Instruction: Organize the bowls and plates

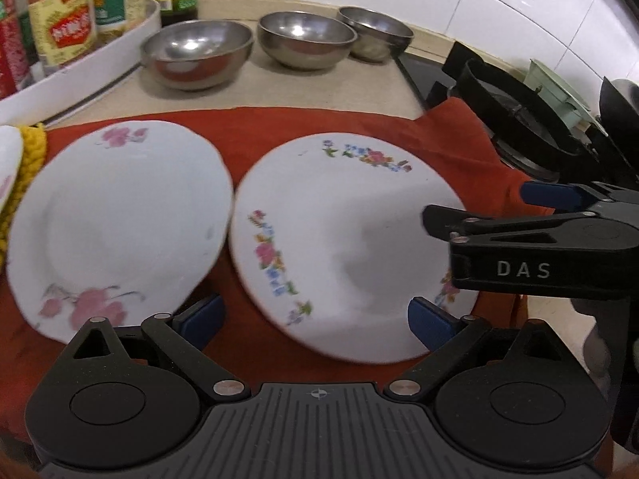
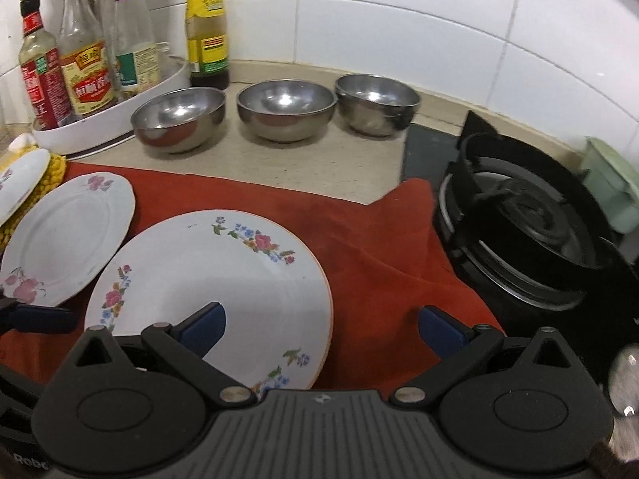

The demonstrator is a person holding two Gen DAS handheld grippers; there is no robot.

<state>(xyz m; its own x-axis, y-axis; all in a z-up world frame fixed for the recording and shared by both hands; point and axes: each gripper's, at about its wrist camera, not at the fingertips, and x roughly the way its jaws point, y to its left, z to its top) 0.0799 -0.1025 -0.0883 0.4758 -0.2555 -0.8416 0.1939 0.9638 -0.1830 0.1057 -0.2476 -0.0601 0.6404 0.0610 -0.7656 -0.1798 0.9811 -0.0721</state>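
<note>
Two white plates lie on a red cloth point(image 1: 311, 127): a pink-flowered plate point(image 1: 120, 223) on the left and a plate with multicoloured flowers point(image 1: 343, 247) on the right. My left gripper point(image 1: 317, 321) is open, low over the near edge of the multicoloured plate. My right gripper point(image 2: 323, 325) is open too, astride that plate's point(image 2: 207, 275) right rim, with its left finger above the plate. From the left wrist it shows at the right as the right gripper point(image 1: 479, 205). Three steel bowls point(image 2: 177, 119) point(image 2: 285, 109) point(image 2: 377, 103) stand in a row behind the cloth. A third plate point(image 2: 20, 179) rests on a yellow mat point(image 2: 52, 171).
A white tray point(image 2: 120, 119) with several sauce bottles stands at the back left, and one tall bottle point(image 2: 205, 24) beside it. A black gas burner point(image 2: 523, 223) sits to the right, partly on the cloth's edge. A green object point(image 2: 611, 195) lies behind the burner. A tiled wall closes the back.
</note>
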